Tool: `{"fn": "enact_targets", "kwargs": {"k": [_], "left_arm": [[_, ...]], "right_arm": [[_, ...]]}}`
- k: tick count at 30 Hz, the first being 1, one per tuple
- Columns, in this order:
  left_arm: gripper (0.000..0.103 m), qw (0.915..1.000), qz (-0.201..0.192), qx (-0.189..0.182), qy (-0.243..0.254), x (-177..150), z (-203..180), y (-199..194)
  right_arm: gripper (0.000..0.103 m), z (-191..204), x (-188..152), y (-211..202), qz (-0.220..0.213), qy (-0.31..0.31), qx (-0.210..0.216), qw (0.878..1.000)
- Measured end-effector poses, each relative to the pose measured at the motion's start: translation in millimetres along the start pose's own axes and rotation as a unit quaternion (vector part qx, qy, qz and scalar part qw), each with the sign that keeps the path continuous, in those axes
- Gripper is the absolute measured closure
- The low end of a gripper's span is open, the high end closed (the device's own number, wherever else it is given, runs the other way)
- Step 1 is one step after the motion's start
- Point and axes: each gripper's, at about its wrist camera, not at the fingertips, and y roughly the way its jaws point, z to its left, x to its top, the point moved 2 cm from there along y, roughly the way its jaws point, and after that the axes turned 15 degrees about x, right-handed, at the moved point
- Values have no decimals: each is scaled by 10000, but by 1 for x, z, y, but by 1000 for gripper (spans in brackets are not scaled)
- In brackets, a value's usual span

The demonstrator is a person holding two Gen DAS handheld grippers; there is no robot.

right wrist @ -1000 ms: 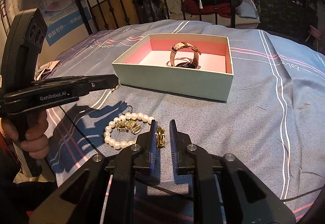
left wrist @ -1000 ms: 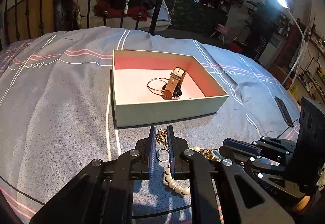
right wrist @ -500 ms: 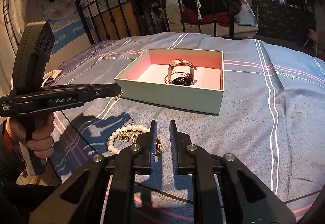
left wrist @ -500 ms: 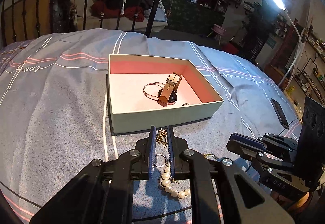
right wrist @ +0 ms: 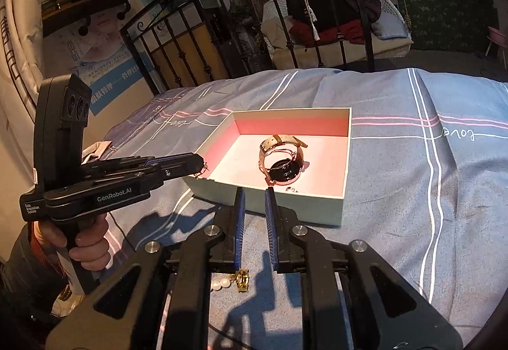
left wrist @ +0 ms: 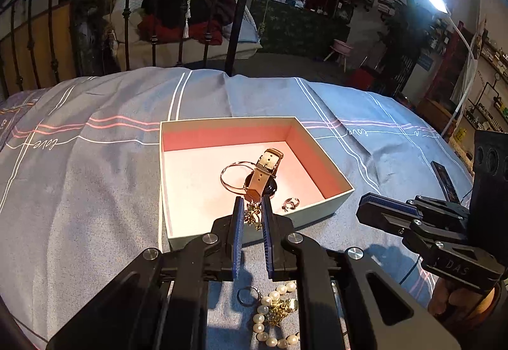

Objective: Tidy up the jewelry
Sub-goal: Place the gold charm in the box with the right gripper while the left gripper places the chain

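An open pale green box with a pink inside (left wrist: 336, 196) (right wrist: 346, 159) stands on the bed. In it lie a tan-strapped watch (left wrist: 265, 170) (right wrist: 281, 159), a thin bangle (left wrist: 228, 175) and a small ring (left wrist: 290, 203). My left gripper (left wrist: 252, 207) (right wrist: 203, 164) is shut on a gold chain (left wrist: 254, 216) and holds it over the box's near edge. My right gripper (right wrist: 254, 197) (left wrist: 365, 210) is nearly shut and empty, raised just short of the box. A pearl bracelet with gold pieces (left wrist: 276, 315) (right wrist: 222, 283) lies on the sheet below, with a gold clasp (right wrist: 243, 280).
A blue-grey striped sheet (left wrist: 79, 191) covers the bed. A black iron bed rail (left wrist: 190, 0) stands behind the box. A dark flat phone (left wrist: 444, 181) lies at the right. A small key ring (left wrist: 246, 296) lies by the pearls.
My left gripper has risen and moved forward with the gold chain, from before the box to over its near edge. My right gripper has also lifted and moved toward the box.
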Motion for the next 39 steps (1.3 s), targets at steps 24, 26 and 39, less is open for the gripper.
{"fn": "enact_targets", "kwargs": {"k": [24, 26, 39], "left_arm": [[92, 9966, 537, 594, 199, 28, -7, 75], [92, 9962, 588, 614, 193, 28, -7, 78], [92, 9943, 786, 697, 186, 24, -5, 92]], "right_arm": [[93, -35, 42, 91, 1233, -697, -1252, 9820], [93, -37, 42, 95, 1333, -630, -1248, 9812], [93, -46, 36, 102, 1438, -437, -1218, 9811]]}}
